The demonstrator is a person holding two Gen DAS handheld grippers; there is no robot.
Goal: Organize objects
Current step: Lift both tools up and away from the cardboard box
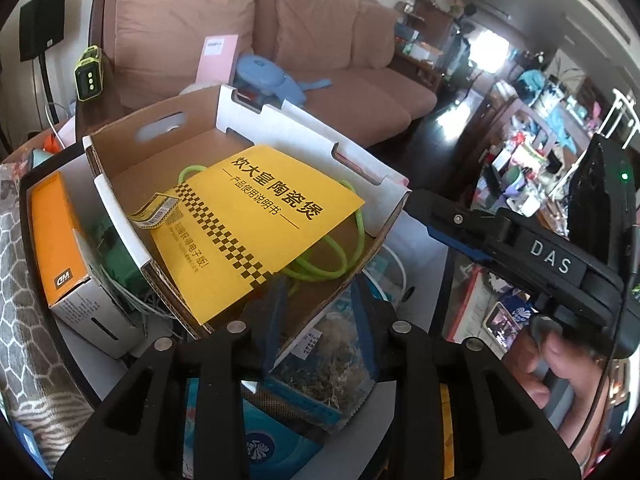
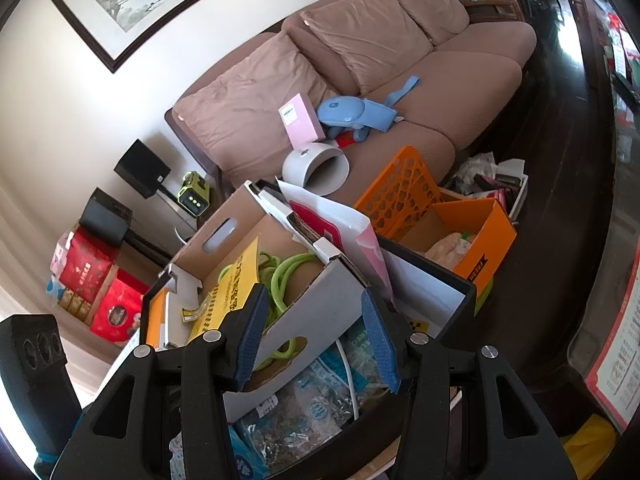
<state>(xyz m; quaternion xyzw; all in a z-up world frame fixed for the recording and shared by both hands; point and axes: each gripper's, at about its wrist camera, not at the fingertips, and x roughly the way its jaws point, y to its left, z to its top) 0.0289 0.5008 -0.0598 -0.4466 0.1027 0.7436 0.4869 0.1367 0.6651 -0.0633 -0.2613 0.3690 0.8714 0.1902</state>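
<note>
An open cardboard box (image 1: 280, 124) holds a yellow instruction booklet (image 1: 260, 216) lying on a coiled green cable (image 1: 336, 256). My left gripper (image 1: 318, 300) hovers at the box's near corner. Its jaws are apart; the left fingertip overlaps the booklet's lower edge and nothing is pinched. My right gripper (image 1: 416, 202) reaches the box's right corner, with a hand (image 1: 560, 364) behind it. In the right wrist view the right gripper (image 2: 316, 332) straddles the white box wall (image 2: 320, 304), jaws wide and not pressing. The booklet (image 2: 236, 284) and cable (image 2: 288, 268) show inside.
An orange and white carton (image 1: 52, 232) stands left of the box in a black tray (image 1: 24, 184). Clear food packets (image 2: 312, 400) lie under the box. An orange basket (image 2: 400, 188) and an orange carton (image 2: 488, 240) sit to the right, before the sofa (image 2: 460, 80).
</note>
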